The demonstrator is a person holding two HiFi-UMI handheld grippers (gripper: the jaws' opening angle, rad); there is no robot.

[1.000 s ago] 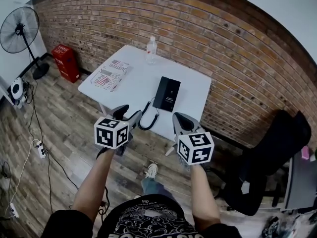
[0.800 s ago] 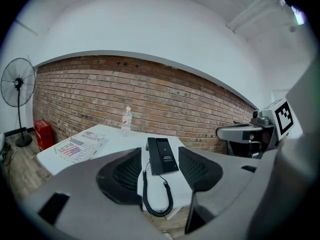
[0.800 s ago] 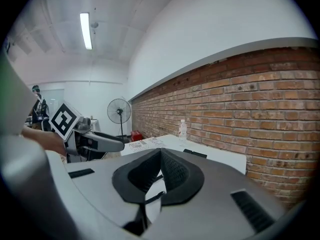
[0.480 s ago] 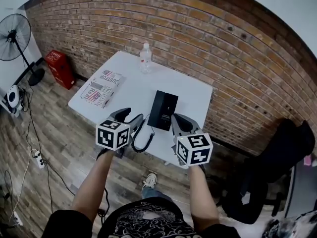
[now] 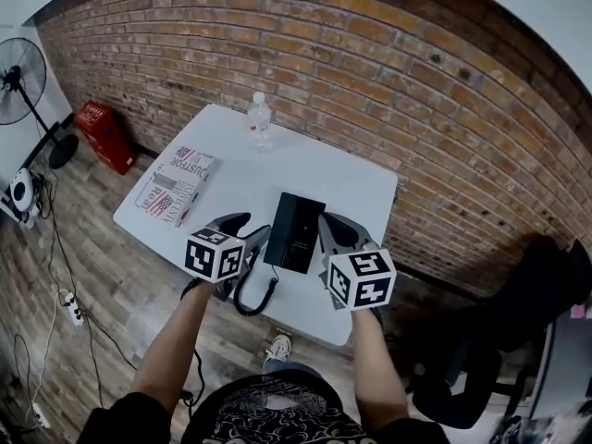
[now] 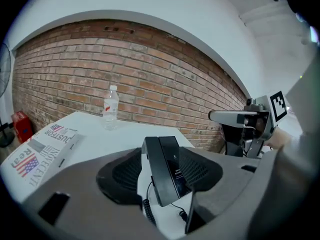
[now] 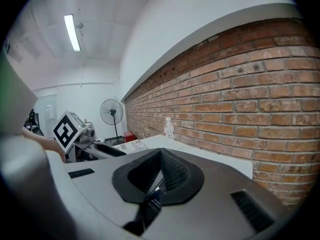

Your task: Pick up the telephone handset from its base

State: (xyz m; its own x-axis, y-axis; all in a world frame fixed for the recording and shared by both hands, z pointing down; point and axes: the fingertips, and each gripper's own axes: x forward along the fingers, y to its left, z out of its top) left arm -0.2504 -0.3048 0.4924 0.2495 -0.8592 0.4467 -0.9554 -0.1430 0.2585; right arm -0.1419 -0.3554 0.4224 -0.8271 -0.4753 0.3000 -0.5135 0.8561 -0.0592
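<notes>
A black telephone lies on the white table near its front edge, the handset resting along the left side of the base. Its coiled cord hangs over the front edge. My left gripper hovers just left of the phone, open and empty; in the left gripper view the phone shows beyond the gap between the jaws. My right gripper hovers just right of the phone, shut on nothing, and a sliver of the phone shows below its meeting tips.
A water bottle stands at the table's far edge by the brick wall. A folded newspaper lies at the table's left end. On the floor are a fan, a red box and a black chair.
The person has stepped closer to the table. Both grippers have moved forward and now flank the telephone, which lay well ahead of them a second ago.
</notes>
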